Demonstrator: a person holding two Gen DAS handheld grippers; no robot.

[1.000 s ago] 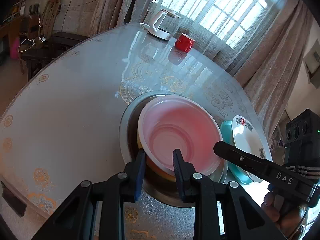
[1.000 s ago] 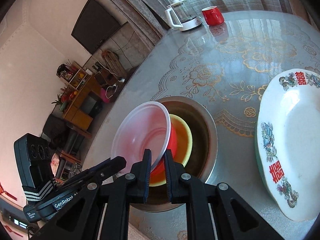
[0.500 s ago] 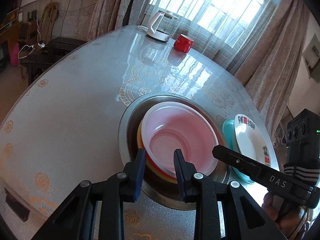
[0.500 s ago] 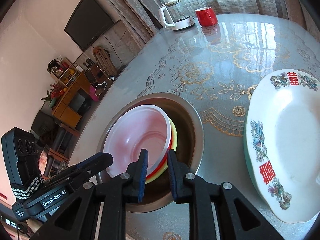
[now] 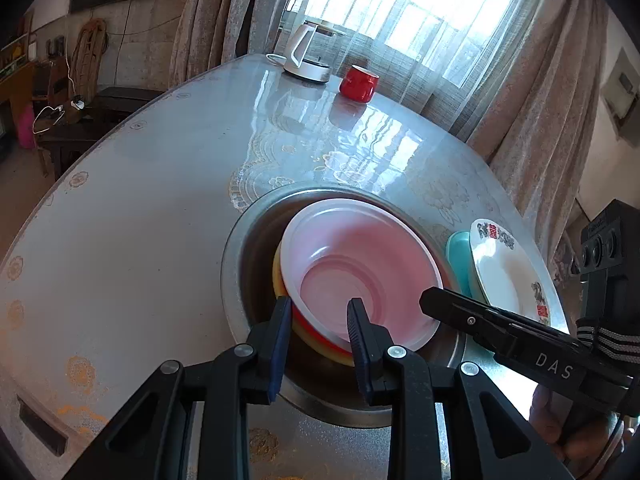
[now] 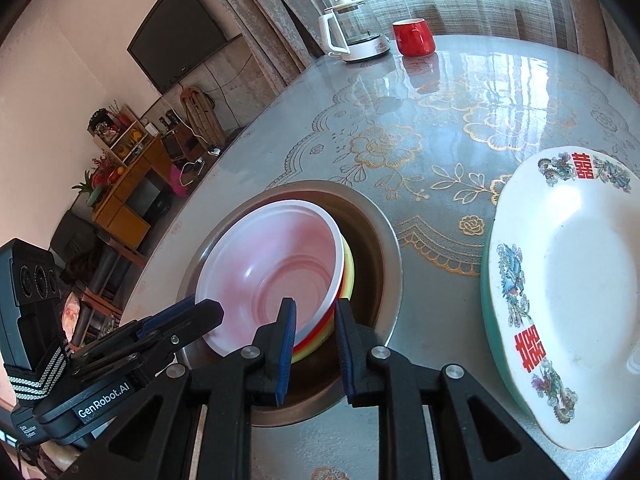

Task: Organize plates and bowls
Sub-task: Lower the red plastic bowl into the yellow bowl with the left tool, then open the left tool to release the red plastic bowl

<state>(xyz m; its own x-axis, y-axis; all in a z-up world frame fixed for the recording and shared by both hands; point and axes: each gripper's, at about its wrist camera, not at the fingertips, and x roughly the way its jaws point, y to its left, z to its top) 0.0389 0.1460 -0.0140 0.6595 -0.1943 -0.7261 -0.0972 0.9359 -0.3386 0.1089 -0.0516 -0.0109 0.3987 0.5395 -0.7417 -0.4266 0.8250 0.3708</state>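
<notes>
Straddling the pink bowl (image 5: 360, 272) rim, both released: left gripper (image 5: 318, 308) and right gripper (image 6: 316, 308), its jaws just opening.

round glossy table (image 5: 152, 208), steel basin (image 5: 248, 248), kettle (image 5: 308, 58), red cup (image 5: 359, 83), teal plate (image 5: 458, 256)

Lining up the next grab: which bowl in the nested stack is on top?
The translucent pink-white bowl is on top, nested in the red bowl, which sits in the yellow bowl. Only the rims of those two show. All sit in the steel basin.
</notes>
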